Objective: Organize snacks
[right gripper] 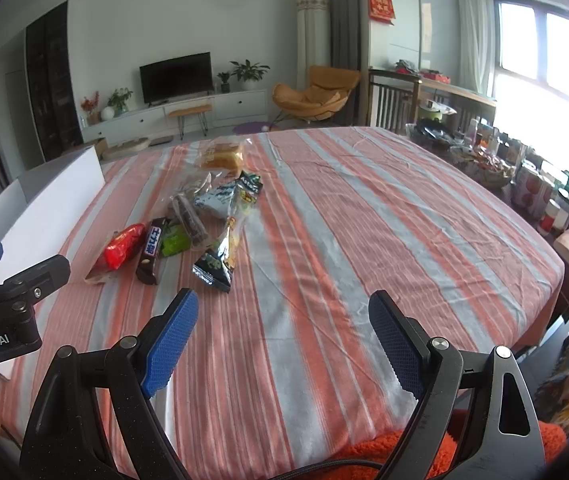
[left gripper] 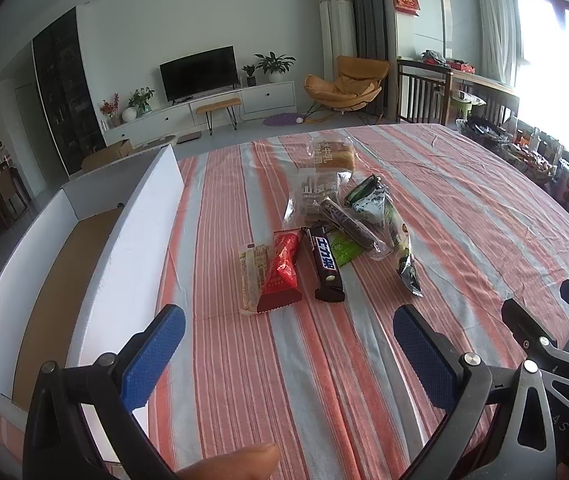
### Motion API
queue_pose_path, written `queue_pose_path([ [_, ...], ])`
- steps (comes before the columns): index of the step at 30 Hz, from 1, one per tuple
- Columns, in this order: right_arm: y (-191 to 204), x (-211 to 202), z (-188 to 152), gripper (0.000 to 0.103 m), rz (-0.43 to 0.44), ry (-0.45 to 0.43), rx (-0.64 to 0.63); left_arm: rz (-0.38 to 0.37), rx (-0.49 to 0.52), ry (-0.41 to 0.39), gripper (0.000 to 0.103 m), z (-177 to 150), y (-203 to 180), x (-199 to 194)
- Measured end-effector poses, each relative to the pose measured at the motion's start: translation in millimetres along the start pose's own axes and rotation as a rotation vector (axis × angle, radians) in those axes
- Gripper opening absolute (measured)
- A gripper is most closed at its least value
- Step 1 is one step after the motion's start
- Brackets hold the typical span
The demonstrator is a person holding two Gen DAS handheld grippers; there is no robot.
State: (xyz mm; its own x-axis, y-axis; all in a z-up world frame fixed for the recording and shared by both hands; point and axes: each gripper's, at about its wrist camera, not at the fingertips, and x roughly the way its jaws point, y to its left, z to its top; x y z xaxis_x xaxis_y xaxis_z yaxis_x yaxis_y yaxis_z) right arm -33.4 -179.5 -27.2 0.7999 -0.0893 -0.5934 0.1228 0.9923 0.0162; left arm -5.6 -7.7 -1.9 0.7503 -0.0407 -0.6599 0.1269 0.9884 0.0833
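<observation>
Several snacks lie in a loose pile on the striped tablecloth (left gripper: pixel 464 216): a red packet (left gripper: pixel 282 270), a dark chocolate bar (left gripper: pixel 326 262), a beige wafer pack (left gripper: pixel 253 276), a green-black bag (left gripper: pixel 398 248) and a bread bag (left gripper: pixel 334 156). A white cardboard box (left gripper: pixel 124 248) stands open to the left of them. My left gripper (left gripper: pixel 289 322) is open and empty, just in front of the pile. My right gripper (right gripper: pixel 283 308) is open and empty, to the right of the pile; the red packet (right gripper: pixel 124 246) and the chocolate bar (right gripper: pixel 151 252) show at its left.
The table's right edge borders a shelf crowded with jars and baskets (right gripper: pixel 524 176). An orange fuzzy cloth (right gripper: pixel 368 452) lies below my right gripper. Behind the table are a TV unit (left gripper: pixel 200 72) and an orange chair (left gripper: pixel 344 84).
</observation>
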Motion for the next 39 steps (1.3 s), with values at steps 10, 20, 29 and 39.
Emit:
queue_pose_path([
  [10, -0.6, 0.1, -0.5, 0.090, 0.002, -0.001, 0.001, -0.002, -0.008, 0.002, 0.103, 1.4, 3.5, 0.1],
  [20, -1.0, 0.0, -0.4, 0.090, 0.003, -0.003, 0.002, -0.001, -0.008, 0.004, 0.103, 1.2, 3.2, 1.0],
  [29, -0.4, -0.7, 1.0, 0.090, 0.003, -0.005, 0.002, -0.004, -0.007, 0.010, 0.103, -0.5, 1.0, 2.4],
  [39, -0.6, -1.7, 0.4, 0.090, 0.003, -0.006, 0.003, -0.006, -0.008, 0.016, 0.103, -2.6, -0.1, 3.2],
])
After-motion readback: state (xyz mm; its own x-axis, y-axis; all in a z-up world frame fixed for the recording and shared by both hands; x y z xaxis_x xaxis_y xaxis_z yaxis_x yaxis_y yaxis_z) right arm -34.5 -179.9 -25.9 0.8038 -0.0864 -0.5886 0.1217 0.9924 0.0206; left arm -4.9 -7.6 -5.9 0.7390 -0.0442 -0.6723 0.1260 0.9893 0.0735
